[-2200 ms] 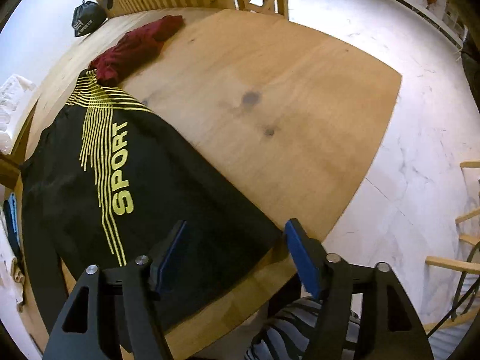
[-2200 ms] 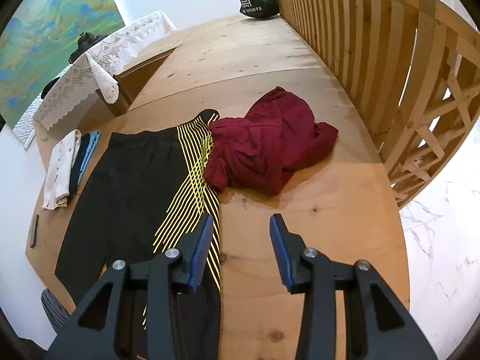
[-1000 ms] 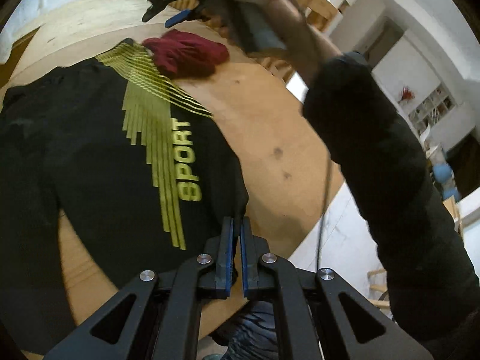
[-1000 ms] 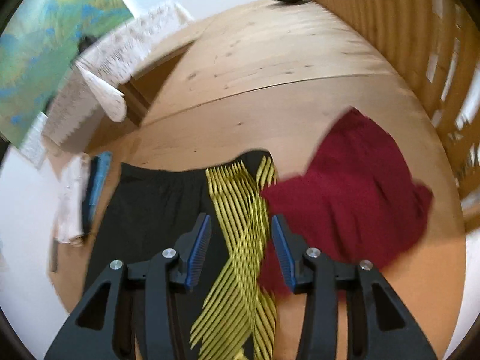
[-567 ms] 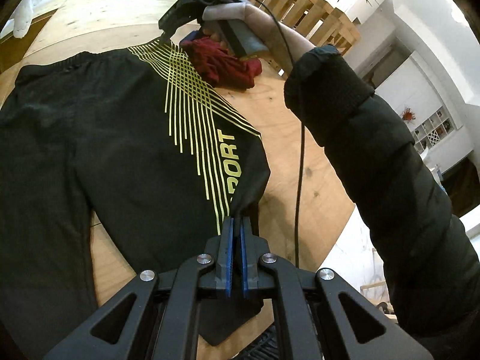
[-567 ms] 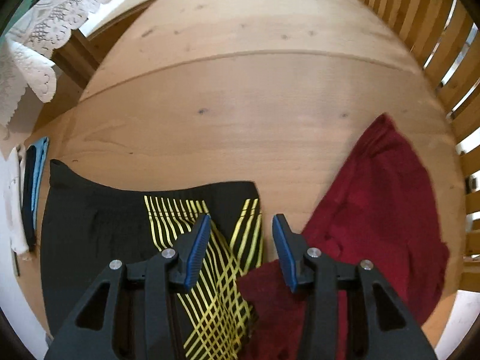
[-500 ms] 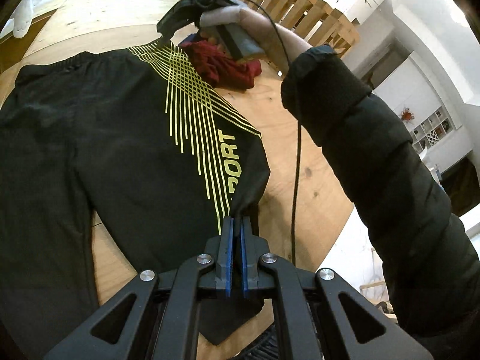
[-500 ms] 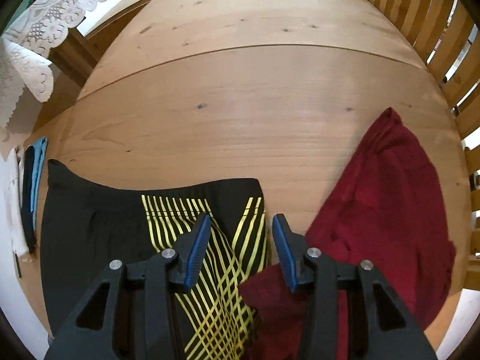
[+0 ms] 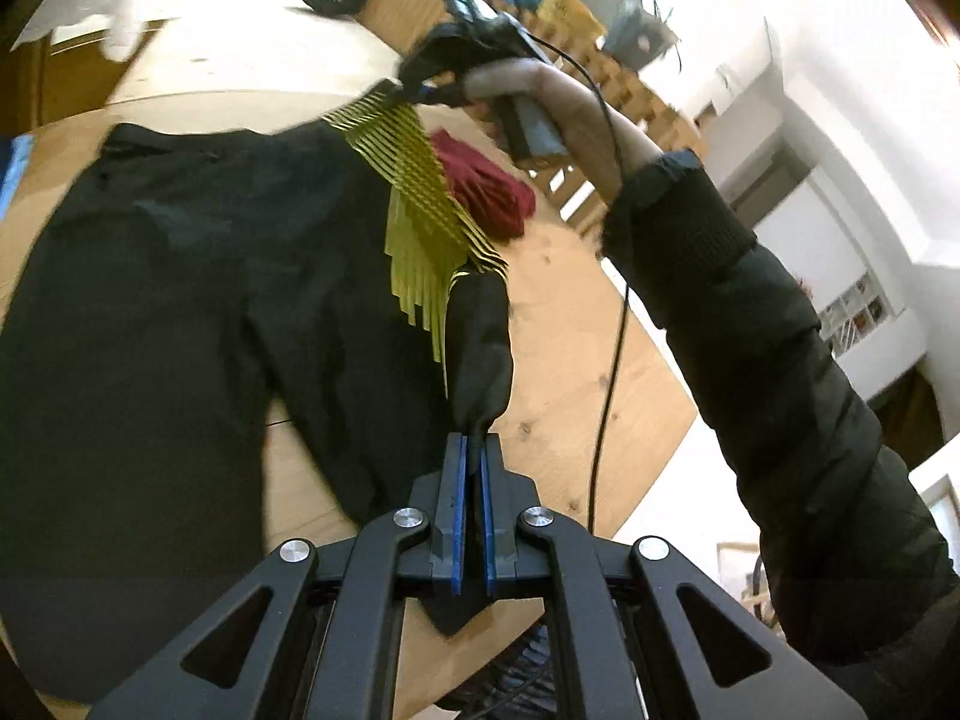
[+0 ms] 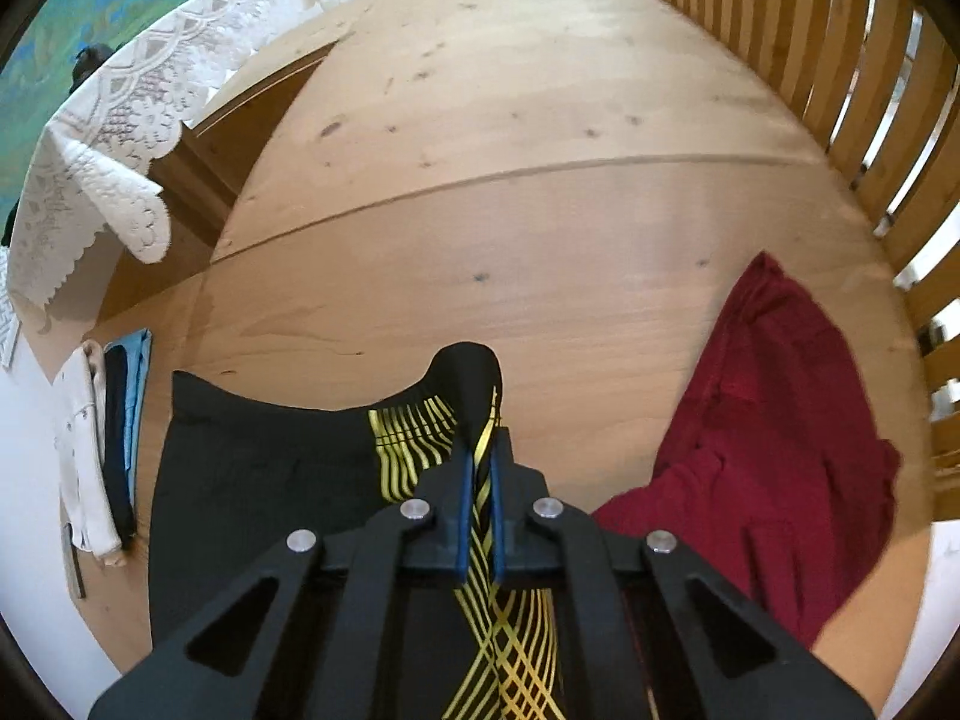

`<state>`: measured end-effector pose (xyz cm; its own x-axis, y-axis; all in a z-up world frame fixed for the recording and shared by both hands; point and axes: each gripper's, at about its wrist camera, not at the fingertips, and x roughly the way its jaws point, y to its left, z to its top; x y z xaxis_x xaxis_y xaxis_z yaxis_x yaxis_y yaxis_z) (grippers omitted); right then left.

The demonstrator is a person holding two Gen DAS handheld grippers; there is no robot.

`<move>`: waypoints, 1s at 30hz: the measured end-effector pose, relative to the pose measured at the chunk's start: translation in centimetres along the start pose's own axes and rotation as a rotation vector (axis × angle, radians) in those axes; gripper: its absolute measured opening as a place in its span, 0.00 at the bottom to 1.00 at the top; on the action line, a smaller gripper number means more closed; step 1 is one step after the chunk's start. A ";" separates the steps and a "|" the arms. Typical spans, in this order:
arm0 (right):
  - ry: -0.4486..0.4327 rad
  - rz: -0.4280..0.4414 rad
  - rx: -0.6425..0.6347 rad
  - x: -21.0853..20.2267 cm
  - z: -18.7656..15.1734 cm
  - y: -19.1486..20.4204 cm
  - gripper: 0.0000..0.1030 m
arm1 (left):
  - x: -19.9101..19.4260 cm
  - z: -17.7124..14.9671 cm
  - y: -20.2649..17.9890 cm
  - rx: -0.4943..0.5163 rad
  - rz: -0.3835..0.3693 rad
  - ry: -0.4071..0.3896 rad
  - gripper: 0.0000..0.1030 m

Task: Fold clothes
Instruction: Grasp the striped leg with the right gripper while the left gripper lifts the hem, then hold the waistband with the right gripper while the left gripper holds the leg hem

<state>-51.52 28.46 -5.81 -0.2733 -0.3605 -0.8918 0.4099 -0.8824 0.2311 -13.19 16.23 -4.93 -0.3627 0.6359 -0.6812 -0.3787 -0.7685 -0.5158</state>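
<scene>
While left tongs [image 9: 472, 450] grip | right tongs [image 10: 478, 468] just clamped, seemingly lifting black shorts [image 9: 180, 312]

A lived-in home, likely a dining or living area. A large wooden tabletop [image 10: 540, 192] carries loose clothing, with a slatted wooden railing [image 10: 798, 42] along its right side. To the far left, a white lace cloth [image 10: 114, 138] drapes over furniture beneath a colourful painting [image 10: 72, 18]. Potted plants [image 9: 636, 30] sit beyond the railing, and white wall shelves [image 9: 852, 306] stand at the right.
</scene>
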 end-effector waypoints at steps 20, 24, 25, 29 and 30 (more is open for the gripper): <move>0.037 -0.190 -0.218 4.1 -1.4 28.4 0.05 | -17.7 -13.7 20.8 -0.351 0.086 -0.243 0.00; 0.084 -0.209 -0.205 8.5 -1.7 29.7 0.05 | -17.4 -14.1 21.4 -0.335 0.076 -0.218 0.00; 0.089 -0.210 -0.198 9.2 -1.7 29.8 0.05 | -17.3 -14.0 21.2 -0.319 0.073 -0.204 0.00; 0.077 -0.247 -0.192 9.9 -1.2 29.2 0.05 | -16.5 -13.0 19.7 -0.233 0.106 -0.141 0.04; 0.080 -0.245 -0.188 10.1 -1.2 28.8 0.05 | -16.4 -12.9 19.3 -0.211 0.122 -0.127 0.09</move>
<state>-41.45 -0.25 -8.60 -0.3176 -0.1124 -0.9416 0.4961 -0.8659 -0.0640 -3.62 -9.97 -10.42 -0.5040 0.5311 -0.6811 -0.1445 -0.8293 -0.5398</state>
